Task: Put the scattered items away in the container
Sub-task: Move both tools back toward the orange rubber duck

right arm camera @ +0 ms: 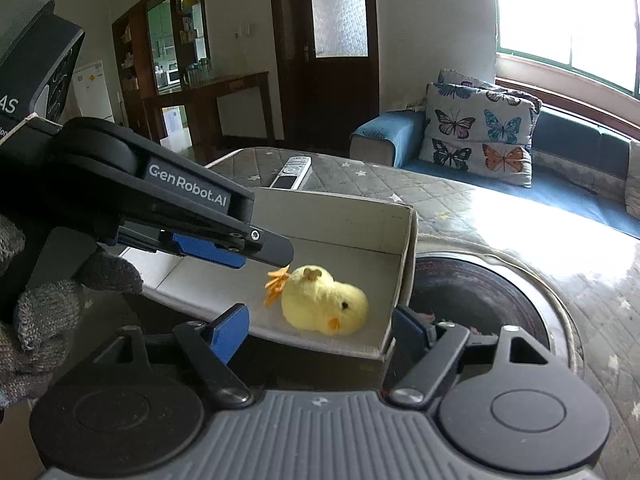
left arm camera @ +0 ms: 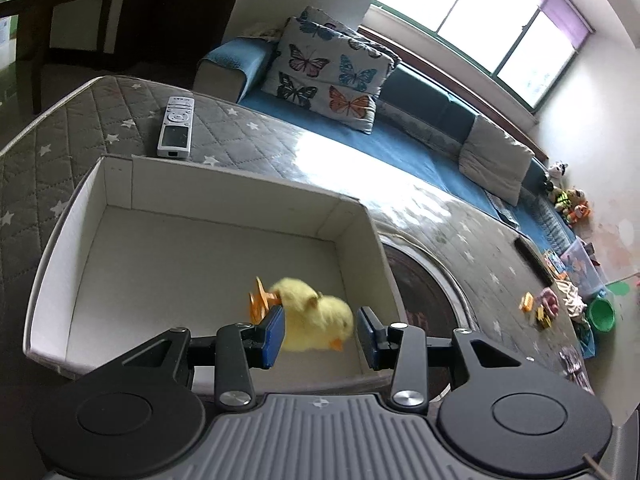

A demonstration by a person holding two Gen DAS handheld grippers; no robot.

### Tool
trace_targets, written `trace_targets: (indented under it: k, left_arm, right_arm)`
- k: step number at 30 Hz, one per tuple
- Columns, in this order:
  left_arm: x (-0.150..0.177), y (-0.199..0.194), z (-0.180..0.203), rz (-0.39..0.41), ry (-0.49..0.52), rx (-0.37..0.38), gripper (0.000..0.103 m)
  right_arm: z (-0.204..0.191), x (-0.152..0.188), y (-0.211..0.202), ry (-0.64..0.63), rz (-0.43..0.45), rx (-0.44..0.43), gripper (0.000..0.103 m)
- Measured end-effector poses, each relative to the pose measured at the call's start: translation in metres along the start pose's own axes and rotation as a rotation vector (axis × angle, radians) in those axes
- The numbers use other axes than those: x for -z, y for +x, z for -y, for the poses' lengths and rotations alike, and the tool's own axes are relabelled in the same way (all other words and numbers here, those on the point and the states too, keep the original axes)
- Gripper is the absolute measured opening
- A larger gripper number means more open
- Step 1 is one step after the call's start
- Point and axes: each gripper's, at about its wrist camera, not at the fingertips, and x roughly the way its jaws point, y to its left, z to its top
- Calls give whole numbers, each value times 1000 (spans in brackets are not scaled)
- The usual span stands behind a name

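On the quilted worktop (right arm camera: 460, 192), your box (right arm camera: 352, 216) holds the chick (right arm camera: 324, 304) on its side, beak rightward, both jaws open.

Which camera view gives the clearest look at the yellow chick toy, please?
The right wrist view: the chick toy lies sharp and unobstructed on the floor of the box. In the left wrist view the chick is blurred and partly hidden behind the open left gripper.
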Motion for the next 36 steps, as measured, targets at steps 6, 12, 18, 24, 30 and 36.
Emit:
trace_targets:
  k: [6,12,18,24,30,36]
  left_arm:
    - [25,-17,8,1,20,15,42]
    - [51,-26,10,-13,14,26,42]
    - [75,-30,7,-39,0,28,42]
    - [97,-31,3,-66,-11,17,42]
    - [112,-29,3,-96,-19,6,42]
    - [125,-28,5,-119,-20,-5,42]
  right_arm:
    - [-1,19,-26,14,10,4,83]
    - [-6,41,-48,12,0,1,84]
    - [-13,60,-59,16,-11,-6,85]
    - [-20,77,-63,5,-36,-21,86]
    - [-25,92,-63,-3,-56,-36,90]
    - [-24,100,-64,-3,-66,-47,91]
